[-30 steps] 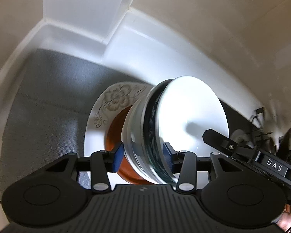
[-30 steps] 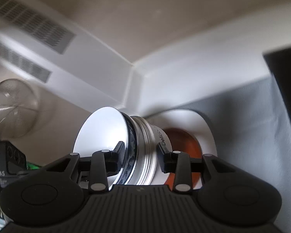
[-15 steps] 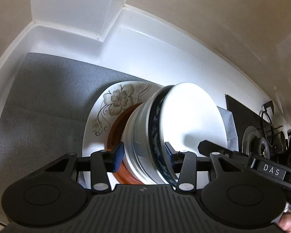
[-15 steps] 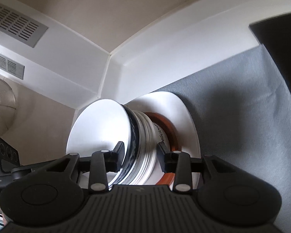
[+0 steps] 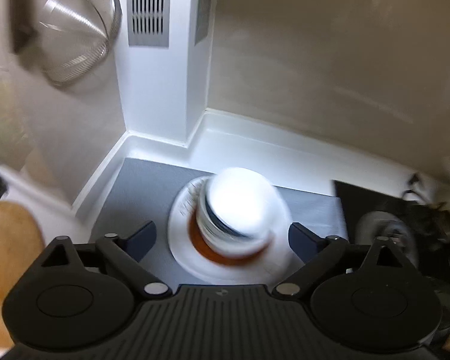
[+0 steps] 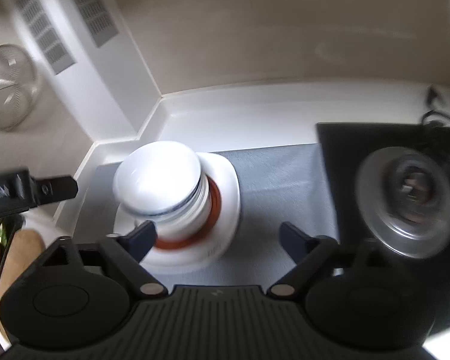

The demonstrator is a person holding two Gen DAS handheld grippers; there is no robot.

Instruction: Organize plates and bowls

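A stack of white bowls [image 5: 240, 207] stands on an orange-brown dish [image 5: 222, 255], which sits on a white floral plate [image 5: 183, 210] on the grey mat [image 5: 141, 186]. The stack [image 6: 162, 183] also shows in the right wrist view, on the white plate [image 6: 225, 180]. My left gripper [image 5: 222, 240] is open and empty, drawn back above the stack. My right gripper [image 6: 216, 237] is open and empty, with its left finger in front of the stack's base. The left gripper's fingers [image 6: 57, 189] show at the left of the right wrist view.
White counter corner and backsplash [image 5: 165, 114] lie behind the mat. A metal strainer [image 5: 75, 36] hangs on the wall at upper left. A black stove with a burner [image 6: 405, 198] lies to the right. Grey mat [image 6: 279, 180] lies between plate and stove.
Both grippers opened and let go of the bowl stack, which now rests on the orange-brown dish. Both grippers pulled back and up from it; the views are blurred.
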